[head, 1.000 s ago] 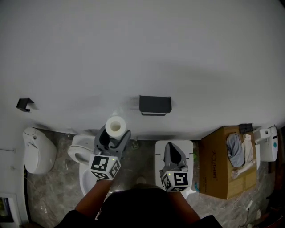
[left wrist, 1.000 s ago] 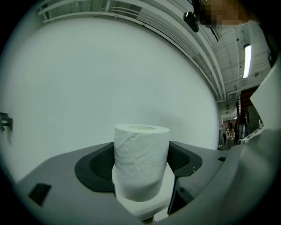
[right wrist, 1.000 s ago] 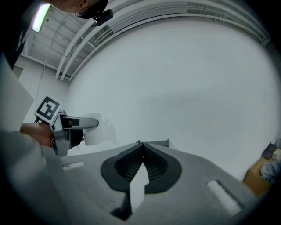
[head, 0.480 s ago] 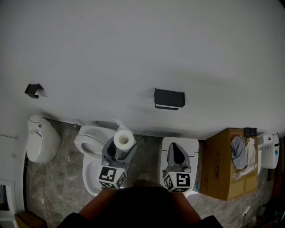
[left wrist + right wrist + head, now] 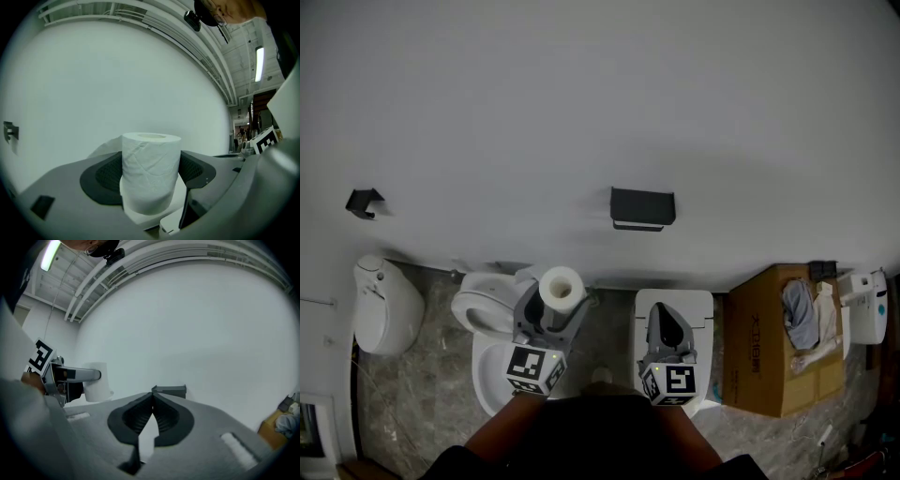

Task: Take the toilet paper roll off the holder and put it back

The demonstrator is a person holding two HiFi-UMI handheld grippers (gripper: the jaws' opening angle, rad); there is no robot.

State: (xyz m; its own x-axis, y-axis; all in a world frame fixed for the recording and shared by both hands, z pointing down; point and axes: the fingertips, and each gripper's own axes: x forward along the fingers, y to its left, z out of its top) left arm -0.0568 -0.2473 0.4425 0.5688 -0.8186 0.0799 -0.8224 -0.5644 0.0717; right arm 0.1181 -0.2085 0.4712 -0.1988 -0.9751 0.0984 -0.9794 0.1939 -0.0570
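Observation:
A white toilet paper roll point(image 5: 561, 288) point(image 5: 151, 171) stands upright between the jaws of my left gripper point(image 5: 555, 302) point(image 5: 151, 176), which is shut on it, held out over the toilet. The dark holder point(image 5: 642, 207) point(image 5: 169, 390) is fixed to the white wall, up and to the right of the roll, with nothing on it. My right gripper point(image 5: 672, 323) point(image 5: 152, 399) is shut with nothing in it, its tips pointing at the holder from below. The right gripper view also shows the roll point(image 5: 98, 382) at its left.
A white toilet point(image 5: 490, 328) sits below the left gripper. A small white stand point(image 5: 705, 309) lies under the right gripper. A cardboard box point(image 5: 759, 356) with cloths is at the right, a white bin point(image 5: 386, 305) at the left, a small dark wall bracket point(image 5: 364, 202) further up.
My left gripper has carried the roll to the right, towards the holder. The head view has shifted. The right gripper has hardly moved.

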